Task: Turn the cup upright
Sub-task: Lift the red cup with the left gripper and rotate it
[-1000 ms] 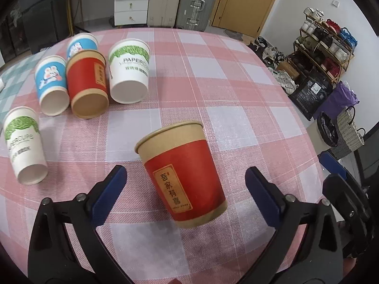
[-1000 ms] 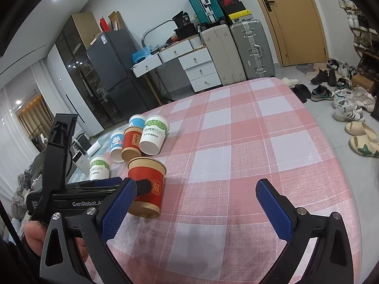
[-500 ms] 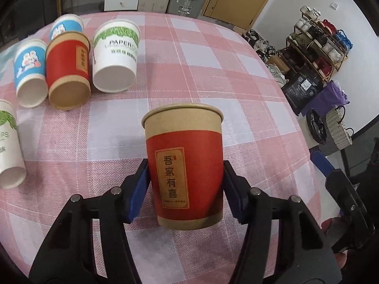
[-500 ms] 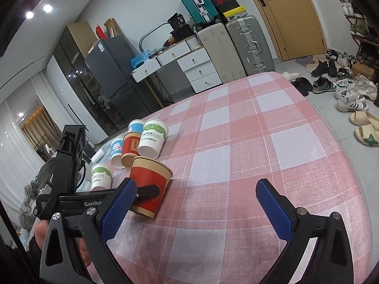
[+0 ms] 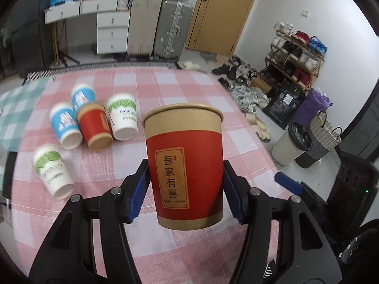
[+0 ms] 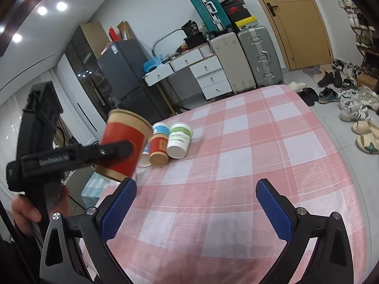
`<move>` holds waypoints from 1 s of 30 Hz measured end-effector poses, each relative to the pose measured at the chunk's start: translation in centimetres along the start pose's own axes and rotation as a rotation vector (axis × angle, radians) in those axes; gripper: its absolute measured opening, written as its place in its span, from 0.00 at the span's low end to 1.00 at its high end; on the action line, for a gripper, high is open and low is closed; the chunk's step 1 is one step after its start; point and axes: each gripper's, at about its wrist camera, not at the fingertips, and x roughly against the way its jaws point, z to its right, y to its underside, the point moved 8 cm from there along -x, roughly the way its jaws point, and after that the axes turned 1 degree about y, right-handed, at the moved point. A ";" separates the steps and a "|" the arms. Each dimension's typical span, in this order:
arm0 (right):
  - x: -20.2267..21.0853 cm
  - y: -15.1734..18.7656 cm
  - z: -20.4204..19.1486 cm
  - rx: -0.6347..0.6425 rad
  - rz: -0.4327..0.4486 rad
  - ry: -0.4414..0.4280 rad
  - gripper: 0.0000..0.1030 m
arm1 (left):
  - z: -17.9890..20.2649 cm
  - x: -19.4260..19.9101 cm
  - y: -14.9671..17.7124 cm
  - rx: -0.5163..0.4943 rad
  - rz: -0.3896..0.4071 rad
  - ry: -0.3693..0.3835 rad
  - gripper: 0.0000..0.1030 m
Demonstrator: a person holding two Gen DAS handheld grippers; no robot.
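Lifted clear of the tablecloth since a second ago, when it stood between spread fingers, the red paper cup (image 5: 184, 165) now hangs in the air, clamped at mid-body by the left gripper (image 5: 186, 187). Its blue pads (image 5: 138, 189) press both sides of the cup wall, so the jaws are closed on it. In the left wrist view the cup's long axis runs nearly vertical, kraft-coloured mouth up and base down; the right wrist view shows the same red paper cup (image 6: 124, 145) leaning, its rim tipped toward the cluster beyond. The base sits above the pink checked tablecloth (image 5: 189, 248) without touching it, so the coming move looks to turn on one thing: bringing that axis square to the cloth and lowering the base straight down before release. The left hand (image 6: 30, 210) owns this step.

The right gripper (image 6: 196, 204) waits low over the near side of the table, jaws wide apart and holding nothing, to the right of the cup.

Beyond the cup, five more lie on their sides: two blue cups (image 5: 65, 125), a second red cup (image 5: 96, 127) and a white-and-green cup (image 5: 123, 118) touching or nearly so in a row, with another white-and-green cup (image 5: 52, 170) apart, nearer the camera. Suitcases (image 5: 170, 28) stand by the far wall.
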 end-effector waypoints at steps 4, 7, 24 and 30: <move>1.8 0.3 -3.0 0.026 0.014 -0.022 1.00 | 0.1 7.0 0.3 -0.023 0.078 -0.009 0.55; 2.9 0.9 -5.2 0.056 0.019 -0.029 1.00 | -0.5 11.9 1.6 -0.038 0.114 -0.039 0.55; 6.3 6.7 -14.6 0.200 -0.053 -0.045 1.00 | -10.2 19.5 17.4 0.189 0.088 -0.105 0.55; 5.6 8.1 -15.0 0.244 -0.085 -0.016 1.00 | -11.5 14.9 20.8 0.198 0.019 -0.105 0.55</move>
